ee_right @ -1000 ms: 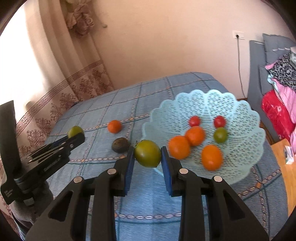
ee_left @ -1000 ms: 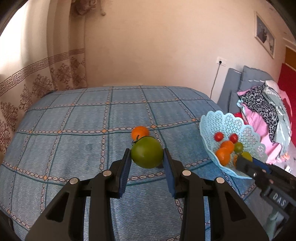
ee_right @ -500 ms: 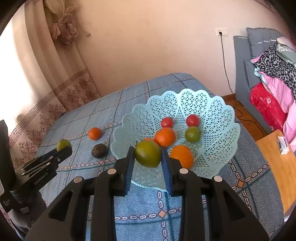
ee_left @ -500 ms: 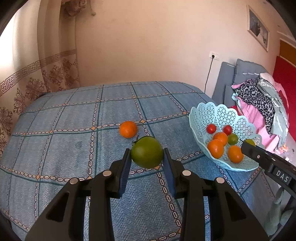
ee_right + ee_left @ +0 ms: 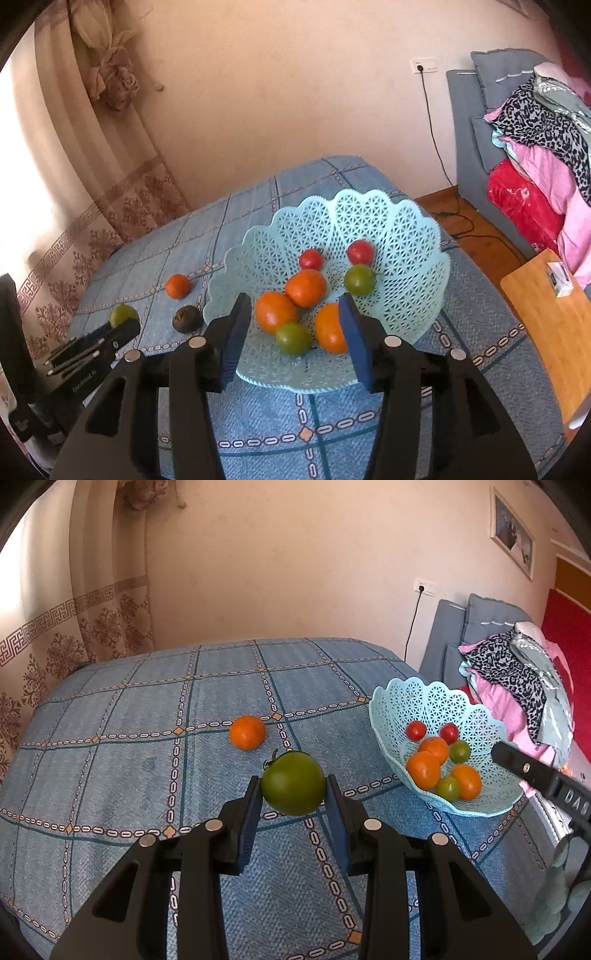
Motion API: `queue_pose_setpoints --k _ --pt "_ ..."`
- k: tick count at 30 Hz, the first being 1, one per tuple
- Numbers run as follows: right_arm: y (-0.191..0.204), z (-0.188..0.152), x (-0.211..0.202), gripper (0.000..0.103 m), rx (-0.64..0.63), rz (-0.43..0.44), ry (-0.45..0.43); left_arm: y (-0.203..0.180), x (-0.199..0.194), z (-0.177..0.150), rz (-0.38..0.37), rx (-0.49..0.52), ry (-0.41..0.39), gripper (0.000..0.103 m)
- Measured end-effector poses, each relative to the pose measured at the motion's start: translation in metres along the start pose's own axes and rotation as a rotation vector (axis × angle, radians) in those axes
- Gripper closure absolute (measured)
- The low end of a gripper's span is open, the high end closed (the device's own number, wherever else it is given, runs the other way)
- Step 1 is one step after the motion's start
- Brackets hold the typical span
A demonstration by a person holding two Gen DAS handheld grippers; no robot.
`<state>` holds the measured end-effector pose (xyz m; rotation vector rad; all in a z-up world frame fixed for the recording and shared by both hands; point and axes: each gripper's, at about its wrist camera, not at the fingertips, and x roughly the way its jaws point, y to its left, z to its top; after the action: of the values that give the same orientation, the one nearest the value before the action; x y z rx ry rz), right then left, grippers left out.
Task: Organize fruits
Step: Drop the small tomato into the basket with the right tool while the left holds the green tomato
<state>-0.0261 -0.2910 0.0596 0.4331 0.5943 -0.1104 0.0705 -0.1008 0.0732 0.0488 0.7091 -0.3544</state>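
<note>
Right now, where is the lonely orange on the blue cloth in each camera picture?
Left wrist view: the orange lies on the blue cloth near the middle, just beyond the green tomato held in the left gripper.
Right wrist view: the orange sits at left, outside the basket, above a dark fruit.
Shared landmark: the light blue basket.

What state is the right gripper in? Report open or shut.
Open. The right gripper has just been opening; its blue pads stand apart with nothing pressed between them, and a green tomato lies below in the basket.
</note>
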Motion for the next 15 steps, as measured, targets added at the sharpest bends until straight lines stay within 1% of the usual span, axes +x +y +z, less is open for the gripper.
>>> queue_pose_setpoints --k 6,15 --pt "-0.015 0.009 -0.015 0.052 0.062 -0.008 -0.043 -0.010 0.004 0.003 -0.029 0.013 0.018 0.068" --pt "-0.027 0.017 -0.027 0.052 0.094 -0.033 -0.076 -0.054 0.010 0.010 -0.086 0.092 0.028 0.068"
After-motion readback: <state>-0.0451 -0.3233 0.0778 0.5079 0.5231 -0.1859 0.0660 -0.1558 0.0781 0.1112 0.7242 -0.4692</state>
